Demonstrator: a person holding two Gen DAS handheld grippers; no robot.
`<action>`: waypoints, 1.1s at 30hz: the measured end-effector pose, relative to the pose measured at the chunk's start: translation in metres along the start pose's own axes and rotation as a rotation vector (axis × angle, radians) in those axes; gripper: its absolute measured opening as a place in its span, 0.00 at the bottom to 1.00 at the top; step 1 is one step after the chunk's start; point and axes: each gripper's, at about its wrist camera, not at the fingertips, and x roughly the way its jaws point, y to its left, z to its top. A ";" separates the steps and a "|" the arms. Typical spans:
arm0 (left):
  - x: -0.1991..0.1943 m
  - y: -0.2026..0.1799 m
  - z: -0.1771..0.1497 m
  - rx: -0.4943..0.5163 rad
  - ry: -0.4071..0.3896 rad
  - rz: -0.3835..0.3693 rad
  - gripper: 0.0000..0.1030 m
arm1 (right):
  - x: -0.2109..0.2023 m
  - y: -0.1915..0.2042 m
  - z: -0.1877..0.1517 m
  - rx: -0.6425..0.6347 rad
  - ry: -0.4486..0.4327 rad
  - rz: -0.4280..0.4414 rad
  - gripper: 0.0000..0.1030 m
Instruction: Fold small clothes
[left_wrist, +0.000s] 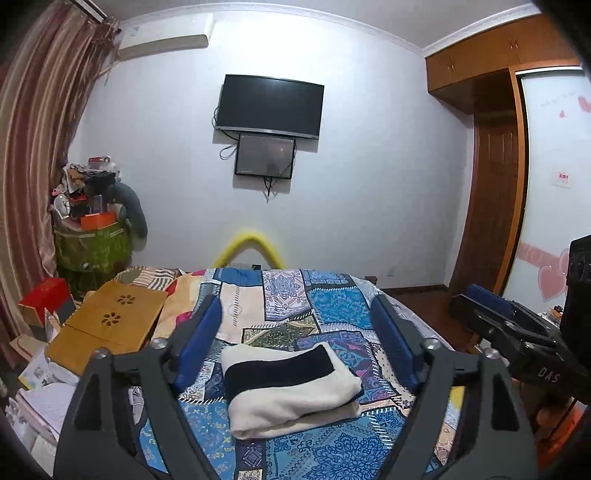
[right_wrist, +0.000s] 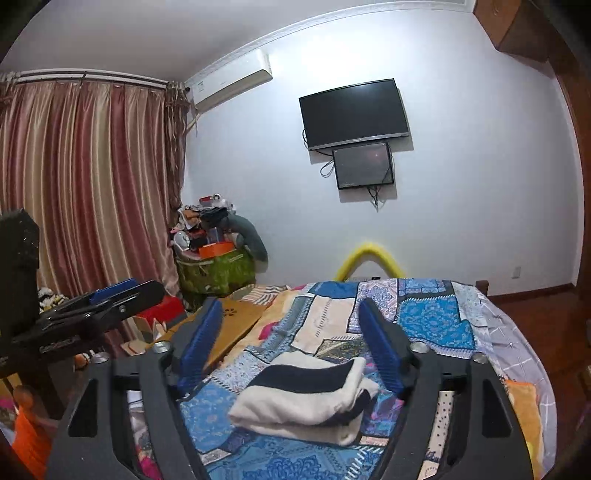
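A small white garment with a dark navy band (left_wrist: 291, 387) lies folded into a compact bundle on the blue patchwork bedspread (left_wrist: 332, 306). My left gripper (left_wrist: 299, 332) is open and empty, held above and just behind the bundle, its blue pads (left_wrist: 199, 339) spread wide. In the right wrist view the same folded garment (right_wrist: 306, 398) lies between and below my open, empty right gripper (right_wrist: 291, 339), whose blue pads (right_wrist: 380, 347) are apart. The right gripper also shows at the right edge of the left wrist view (left_wrist: 491, 299), and the left gripper shows at the left edge of the right wrist view (right_wrist: 114, 291).
A wooden lap desk (left_wrist: 107, 325) lies on the bed's left side. Boxes and papers (left_wrist: 40, 365) pile at the left. A cluttered green bin (left_wrist: 92, 243) stands in the corner by striped curtains (right_wrist: 85, 192). A wardrobe (left_wrist: 495, 184) is at the right.
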 end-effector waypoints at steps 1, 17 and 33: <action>-0.002 0.000 -0.002 0.000 -0.003 0.008 0.89 | 0.001 0.000 0.000 0.003 0.001 -0.002 0.82; -0.005 -0.001 -0.018 -0.001 0.001 0.045 0.99 | -0.007 0.007 -0.007 -0.022 0.006 -0.080 1.00; -0.004 -0.006 -0.020 0.011 0.006 0.036 1.00 | -0.012 0.007 -0.006 -0.023 0.014 -0.104 1.00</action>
